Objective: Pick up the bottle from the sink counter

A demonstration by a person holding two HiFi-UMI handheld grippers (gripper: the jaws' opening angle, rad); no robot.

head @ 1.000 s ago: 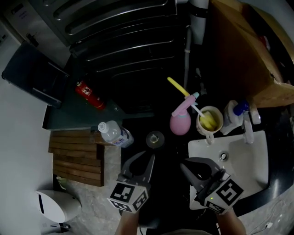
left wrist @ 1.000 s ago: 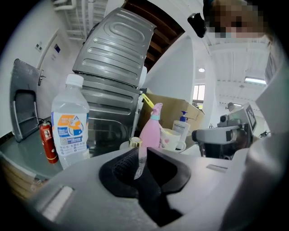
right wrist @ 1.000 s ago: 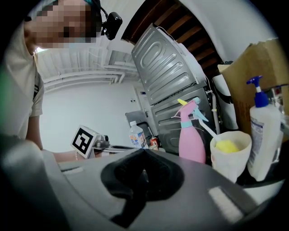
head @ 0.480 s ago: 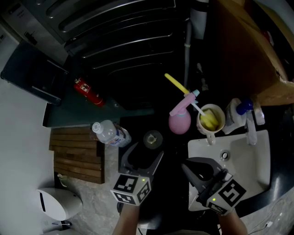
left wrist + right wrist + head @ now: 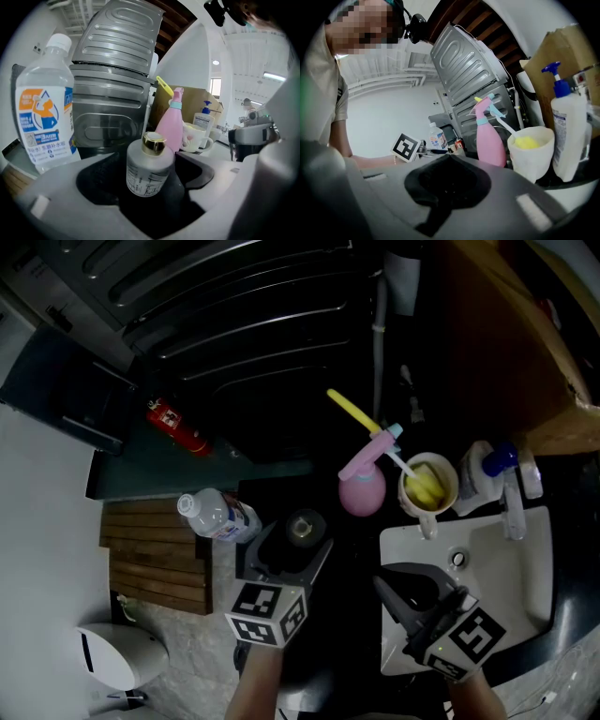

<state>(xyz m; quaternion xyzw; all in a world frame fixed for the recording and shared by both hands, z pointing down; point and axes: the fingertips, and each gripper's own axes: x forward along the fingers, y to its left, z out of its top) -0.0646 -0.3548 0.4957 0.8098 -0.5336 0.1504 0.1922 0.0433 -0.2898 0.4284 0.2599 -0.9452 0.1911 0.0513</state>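
A small frosted bottle [image 5: 305,527] with a gold cap stands on the dark sink counter [image 5: 352,549]. My left gripper [image 5: 298,540] reaches around it, and its jaws are opening. In the left gripper view the bottle [image 5: 149,168] stands upright between the two jaws of the left gripper [image 5: 150,180], with a gap on each side, so the pads do not press on it. My right gripper [image 5: 382,579] hovers over the white sink's [image 5: 506,568] left edge. In its own view the right gripper [image 5: 449,161] is shut, with nothing in it.
A clear water bottle [image 5: 217,517] stands left of the left gripper. A pink spray bottle [image 5: 362,486], a white cup with a yellow sponge [image 5: 427,486] and a pump bottle [image 5: 487,470] line the back. A grey ribbed appliance [image 5: 244,315] rises behind; a cardboard box [image 5: 525,352] sits at right.
My left gripper has moved forward to the small gold-capped bottle and gone from shut to open around it. The right gripper has stayed put.
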